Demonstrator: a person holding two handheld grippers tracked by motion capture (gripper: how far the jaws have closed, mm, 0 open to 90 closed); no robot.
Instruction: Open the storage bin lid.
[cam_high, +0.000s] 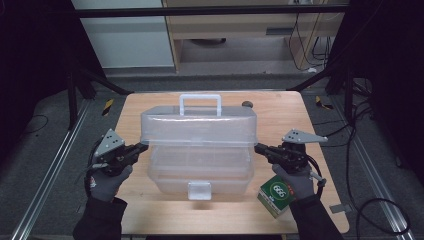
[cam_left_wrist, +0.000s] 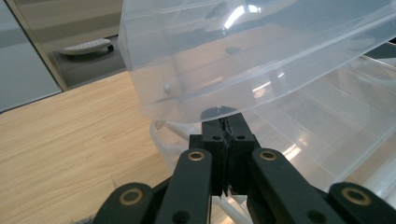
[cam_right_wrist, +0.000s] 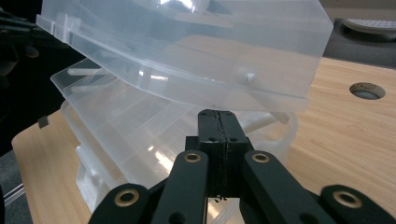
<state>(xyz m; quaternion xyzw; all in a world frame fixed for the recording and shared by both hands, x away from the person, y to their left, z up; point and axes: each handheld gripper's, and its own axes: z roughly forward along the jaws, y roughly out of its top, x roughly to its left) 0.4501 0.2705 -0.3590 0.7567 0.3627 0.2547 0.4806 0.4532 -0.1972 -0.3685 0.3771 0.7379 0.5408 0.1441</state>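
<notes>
Resting on both grippers' closed fingers (cam_left_wrist: 227, 140), clear toolbox lid (cam_high: 198, 127), raised above its base (cam_high: 200, 172).

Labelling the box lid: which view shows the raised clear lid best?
The high view: the whole lid with its handle, lifted above the base. The left gripper view gives one end wall and its underside; the right gripper view gives the opposite end.

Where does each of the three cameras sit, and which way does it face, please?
High view: above the person's side, facing forward and down on the table; both gloved hands and grippers show.
Left gripper view: rides the left gripper, looking along its shut jaws under the lid.
Right gripper view: rides the right gripper, likewise.
Shared: the clear plastic box.
</notes>
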